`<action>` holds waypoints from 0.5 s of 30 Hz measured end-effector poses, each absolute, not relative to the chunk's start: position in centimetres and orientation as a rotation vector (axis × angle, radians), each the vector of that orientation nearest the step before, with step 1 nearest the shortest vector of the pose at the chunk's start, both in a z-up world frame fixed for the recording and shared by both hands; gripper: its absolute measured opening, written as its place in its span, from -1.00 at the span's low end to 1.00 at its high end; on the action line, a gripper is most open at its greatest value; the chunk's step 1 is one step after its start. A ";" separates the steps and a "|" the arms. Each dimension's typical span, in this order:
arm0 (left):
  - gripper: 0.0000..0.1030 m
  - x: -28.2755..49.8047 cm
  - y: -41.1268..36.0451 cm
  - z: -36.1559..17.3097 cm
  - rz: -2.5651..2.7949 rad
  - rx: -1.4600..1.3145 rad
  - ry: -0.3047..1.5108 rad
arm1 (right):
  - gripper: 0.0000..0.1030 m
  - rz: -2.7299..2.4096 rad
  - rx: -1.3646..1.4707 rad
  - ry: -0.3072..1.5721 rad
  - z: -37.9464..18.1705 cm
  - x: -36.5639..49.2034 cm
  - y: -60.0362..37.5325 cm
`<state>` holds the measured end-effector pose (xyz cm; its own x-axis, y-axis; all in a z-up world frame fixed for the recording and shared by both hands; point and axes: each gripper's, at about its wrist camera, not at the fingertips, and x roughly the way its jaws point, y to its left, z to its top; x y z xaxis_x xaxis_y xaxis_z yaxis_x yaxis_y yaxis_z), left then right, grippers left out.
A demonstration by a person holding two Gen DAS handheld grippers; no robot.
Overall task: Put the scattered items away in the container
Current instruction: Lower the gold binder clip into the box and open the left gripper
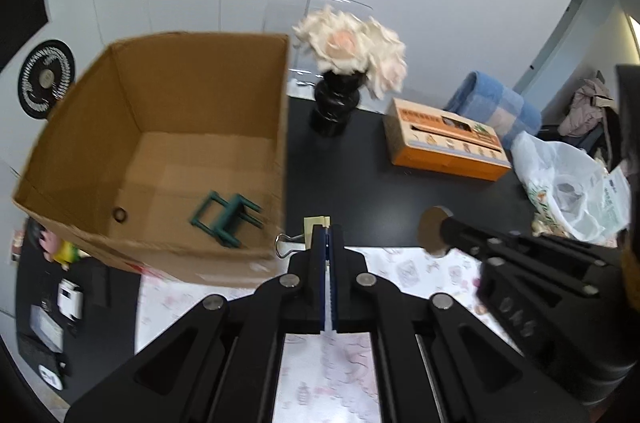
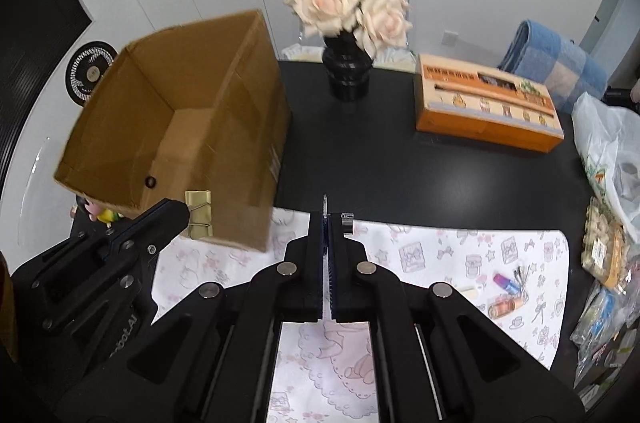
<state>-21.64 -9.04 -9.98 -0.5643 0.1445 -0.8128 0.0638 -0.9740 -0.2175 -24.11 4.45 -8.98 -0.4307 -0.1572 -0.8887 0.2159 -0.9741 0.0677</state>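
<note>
Left gripper [image 1: 329, 235] pinched tight on a binder clip [image 2: 199, 213], fingers together on its wire handle, gold body dangling just outside the near wall of the box [image 1: 160, 127]. Clip held right at the box's near rim, opening lying up and forward-left of the fingers, so a short carry over that wall looks like what matters next. Right gripper [image 2: 329, 223] also closed, clamped on a thin disc [image 1: 434, 232], with a small metal bit [image 2: 347, 221] showing at the tip; farther from the box, out over the counter's middle. Left hand clearly the nearer one to the opening. Inside the box already: a green stool [image 1: 226, 223] on its side, long axis running toward the right wall. Left view alone shows that box floor and the disc's round brown face; right view sees the disc only edge-on, but gives the clip's gold body and the small things [image 2: 508, 289] on the mat [image 2: 440, 255] toward the counter's right edge. More tidying to do, by the look of it.
</note>
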 end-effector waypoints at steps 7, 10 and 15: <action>-0.97 -23.0 -13.5 -8.3 2.772 -1.427 -0.414 | -0.96 -2.471 1.483 0.126 -7.0 -25.5 0.1; -0.97 -23.3 -15.3 -7.9 2.774 -1.415 -0.474 | -0.96 -2.457 1.459 0.139 -6.5 -26.0 -2.0; -0.97 -24.2 -18.4 -7.5 2.805 -1.413 -0.538 | -0.96 -2.436 1.439 0.181 -6.1 -26.6 -5.2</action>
<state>-24.19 -18.39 -7.53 -0.6058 0.1100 -0.7880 0.1894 -0.9420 -0.2771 -26.64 -5.23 -6.08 -0.4500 -0.1962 -0.8712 0.3226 -0.9454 0.0463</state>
